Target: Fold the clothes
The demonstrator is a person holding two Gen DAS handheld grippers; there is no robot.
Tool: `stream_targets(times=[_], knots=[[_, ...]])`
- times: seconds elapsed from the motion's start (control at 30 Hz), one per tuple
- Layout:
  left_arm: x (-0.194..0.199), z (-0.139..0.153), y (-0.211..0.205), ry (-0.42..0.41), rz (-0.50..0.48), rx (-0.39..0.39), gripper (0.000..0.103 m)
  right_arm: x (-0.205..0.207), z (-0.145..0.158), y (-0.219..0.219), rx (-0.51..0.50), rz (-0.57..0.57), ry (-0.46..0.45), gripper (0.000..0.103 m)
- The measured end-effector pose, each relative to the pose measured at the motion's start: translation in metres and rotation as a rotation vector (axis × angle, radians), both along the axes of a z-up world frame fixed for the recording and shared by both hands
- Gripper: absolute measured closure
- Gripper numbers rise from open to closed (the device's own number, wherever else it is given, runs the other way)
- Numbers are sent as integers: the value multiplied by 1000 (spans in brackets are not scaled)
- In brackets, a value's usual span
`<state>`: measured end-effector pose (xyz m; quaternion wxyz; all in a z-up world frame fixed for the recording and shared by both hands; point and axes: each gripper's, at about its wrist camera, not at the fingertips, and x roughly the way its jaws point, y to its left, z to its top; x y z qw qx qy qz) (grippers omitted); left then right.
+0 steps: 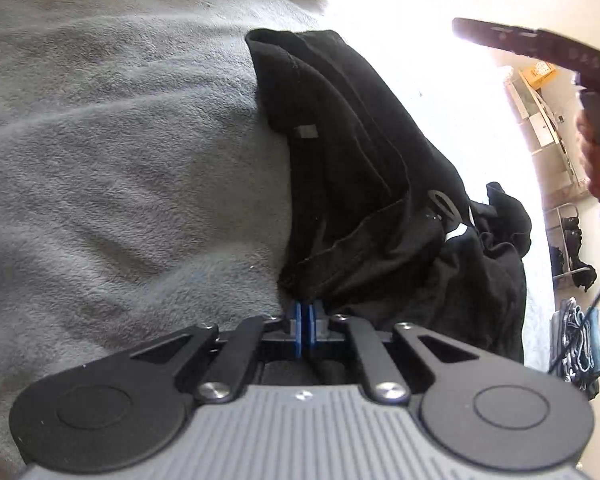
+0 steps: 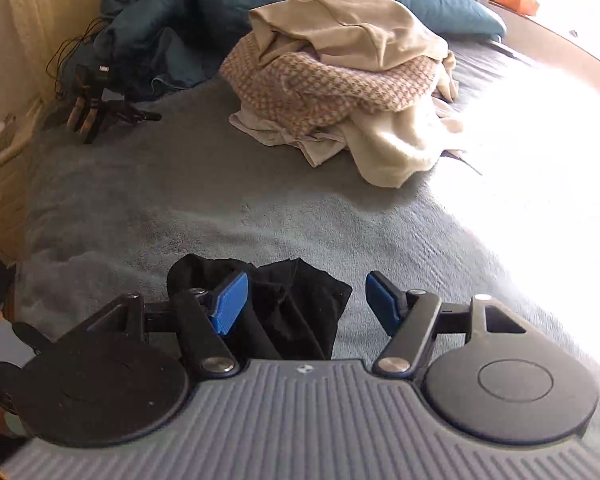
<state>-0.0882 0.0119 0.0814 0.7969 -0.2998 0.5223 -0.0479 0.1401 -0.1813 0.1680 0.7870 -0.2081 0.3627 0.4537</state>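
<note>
My left gripper (image 1: pixel 309 312) has its blue pads pressed together at the near edge of a crumpled black cotton garment (image 1: pixel 364 184); whether a fold of cloth sits between them I cannot tell. The garment lies on a bed covered by a grey fleece blanket (image 1: pixel 120 152), stretching away from my jaws toward the bed's bright far side (a small grey label shows on one fold). My right gripper (image 2: pixel 306 306) is held above the blanket with its jaws spread wide, touching nothing, a bunched end of the black garment visible below and between them. Farther up the bed sits a heap of beige, cream and checked pink clothes (image 2: pixel 340 80), well apart from the black garment.
</note>
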Motion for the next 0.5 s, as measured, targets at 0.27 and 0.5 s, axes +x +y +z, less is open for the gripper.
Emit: stream_targets(times=[0.27, 0.5], knots=[[-62, 15, 55, 73, 37, 38, 99, -3, -27, 58, -213, 457, -95, 38], [-67, -4, 40, 66, -34, -50, 90, -17, -53, 113, -339, 802, -52, 37]])
